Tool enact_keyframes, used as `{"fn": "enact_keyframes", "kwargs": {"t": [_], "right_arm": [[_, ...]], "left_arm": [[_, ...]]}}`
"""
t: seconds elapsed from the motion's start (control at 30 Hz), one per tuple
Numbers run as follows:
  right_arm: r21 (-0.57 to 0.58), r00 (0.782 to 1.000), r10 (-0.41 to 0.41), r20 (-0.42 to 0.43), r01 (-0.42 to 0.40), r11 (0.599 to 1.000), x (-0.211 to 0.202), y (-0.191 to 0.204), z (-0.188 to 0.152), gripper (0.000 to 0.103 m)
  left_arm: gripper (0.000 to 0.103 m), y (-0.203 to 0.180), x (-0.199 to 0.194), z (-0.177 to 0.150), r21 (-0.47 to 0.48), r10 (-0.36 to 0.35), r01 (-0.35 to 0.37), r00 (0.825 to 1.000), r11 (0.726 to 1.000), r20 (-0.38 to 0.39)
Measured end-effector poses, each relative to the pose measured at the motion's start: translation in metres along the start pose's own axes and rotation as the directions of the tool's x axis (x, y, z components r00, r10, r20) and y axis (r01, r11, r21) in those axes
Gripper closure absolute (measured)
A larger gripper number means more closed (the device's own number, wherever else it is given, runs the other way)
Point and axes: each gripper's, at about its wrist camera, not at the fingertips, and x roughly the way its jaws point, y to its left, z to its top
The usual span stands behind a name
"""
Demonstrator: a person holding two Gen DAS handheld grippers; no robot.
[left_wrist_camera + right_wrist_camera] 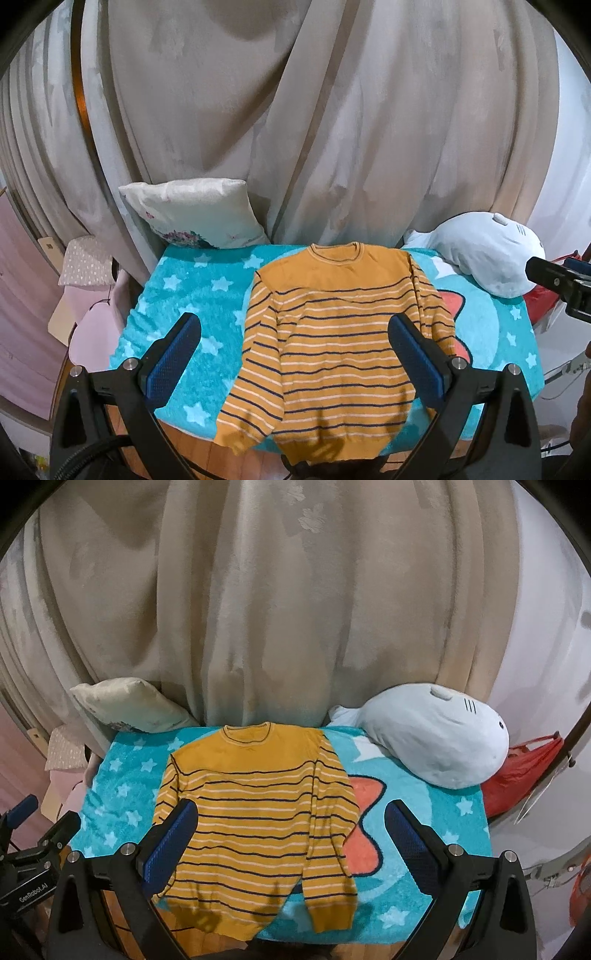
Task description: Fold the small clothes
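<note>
The yellow striped sweater (pixel 332 332) lies flat and face up in the middle of the frame, on the turquoise star blanket (pixel 192 295), with its collar toward the top and its hem at the lower edge, where the hem hangs a little over the blanket's near border. Both sleeves lie down along the body, just beside it. In the right wrist view the same sweater sits left of center, and an orange star shape is printed on the blanket to the right of it. Your left gripper (pixel 295 354) is released, with its jaws wide apart and holding nothing; it hangs above the lower part of the sweater without touching it. Your right gripper (pixel 291 834) is also released and empty, above the right sleeve. Behind the blanket, at the upper left, a white pillow (pixel 192 210) leans on the beige curtain (pixel 295 110). At the right, a white plush toy (pixel 439 734) rests on the corner of the blanket, and a red bag (pixel 517 775) is just beside it.
</note>
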Motion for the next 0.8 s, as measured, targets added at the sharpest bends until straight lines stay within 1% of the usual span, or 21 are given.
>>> {"fn": "enact_keyframes", "kwargs": {"t": [0.23, 0.47, 0.8], "right_arm": [[-0.015, 1.000, -0.014, 0.008, 0.015, 1.000, 0.003, 0.015, 0.004, 0.001], [0.004, 0.999, -0.027, 0.017, 0.027, 1.000, 0.008, 0.025, 0.006, 0.001], [0.033, 0.999, -0.034, 0.004, 0.034, 0.999, 0.022, 0.043, 0.000, 0.001]], "left_arm": [[0.002, 0.014, 0.006, 0.005, -0.009, -0.012, 0.012, 1.000, 1.000, 0.015], [0.002, 0.020, 0.011, 0.006, -0.005, -0.015, 0.015, 1.000, 1.000, 0.014], [0.002, 0.037, 0.039, 0.011, 0.029, -0.051, 0.053, 0.997, 0.998, -0.052]]}}
